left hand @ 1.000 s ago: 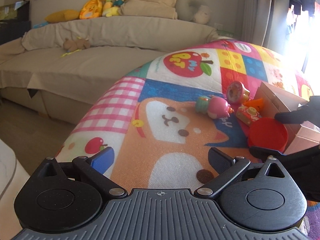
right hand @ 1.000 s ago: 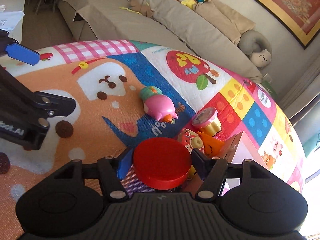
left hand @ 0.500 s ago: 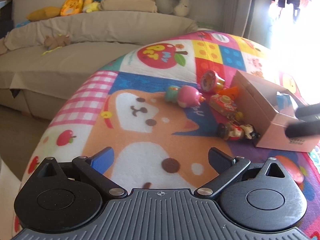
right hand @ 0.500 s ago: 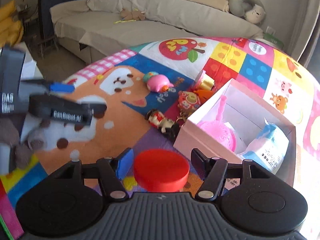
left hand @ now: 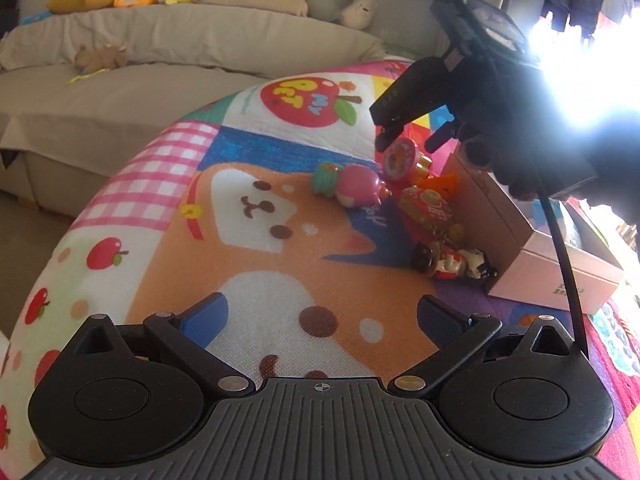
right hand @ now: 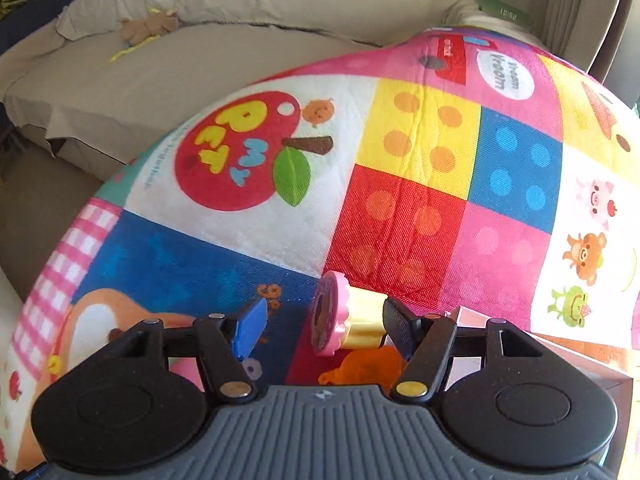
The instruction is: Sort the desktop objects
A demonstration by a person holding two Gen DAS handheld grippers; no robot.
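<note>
Two grippers. Left gripper (left hand: 322, 312) open wide, nothing between the fingers, hovering over the play mat (left hand: 256, 240). Right gripper (right hand: 320, 324) spread, straddling one pink-and-gold stamp toy (right hand: 346, 326); its right finger touches the gold base, its left finger is apart, so no grip.

Left view: loose toys at 1 o'clock. One pink pig toy (left hand: 352, 188), one red tin toy (left hand: 426, 206), one doll figure (left hand: 452, 262), one orange piece (left hand: 442, 180), partly hidden. One pink box (left hand: 556, 272) at 3 o'clock, contents lost in glare, edge cut off.
</note>
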